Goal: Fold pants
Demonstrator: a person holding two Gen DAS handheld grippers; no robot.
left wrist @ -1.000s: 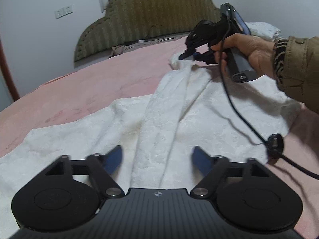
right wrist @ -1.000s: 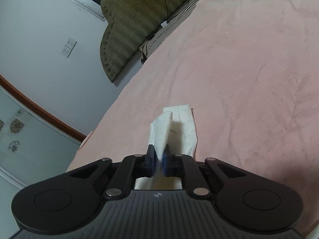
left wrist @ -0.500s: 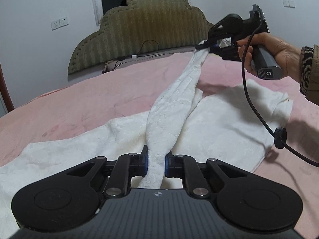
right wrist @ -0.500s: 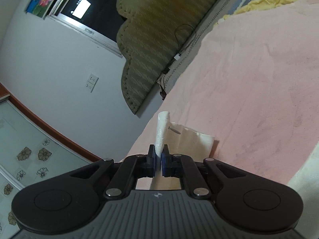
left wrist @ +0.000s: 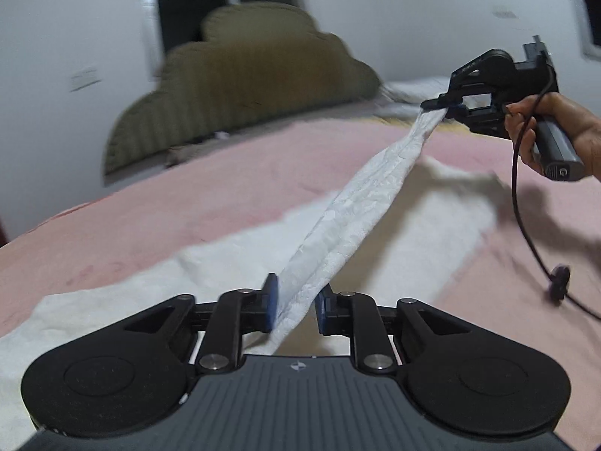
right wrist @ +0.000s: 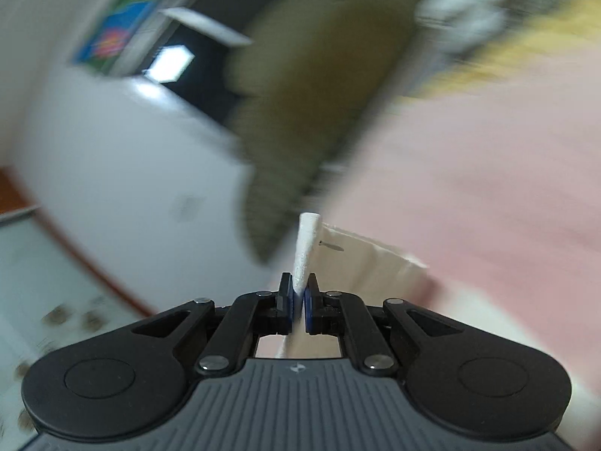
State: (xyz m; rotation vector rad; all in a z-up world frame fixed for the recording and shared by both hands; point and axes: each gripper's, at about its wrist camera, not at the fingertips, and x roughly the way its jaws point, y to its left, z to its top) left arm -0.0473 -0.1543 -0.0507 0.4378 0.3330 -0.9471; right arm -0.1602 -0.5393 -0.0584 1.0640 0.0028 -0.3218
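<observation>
The pants (left wrist: 357, 218) were held taut between the left gripper (left wrist: 295, 306) and the right gripper (right wrist: 299, 302), both clamped on fabric. Slippage was judged possible from tension.

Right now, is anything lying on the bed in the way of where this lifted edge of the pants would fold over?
Nothing visible does. Both grippers, left and right, hold the white pants stretched above the pink bedspread, which looks bare. Only the right gripper's cable hangs nearby.

Bedroom: bed (left wrist: 210, 203), padded headboard (left wrist: 248, 86).
</observation>
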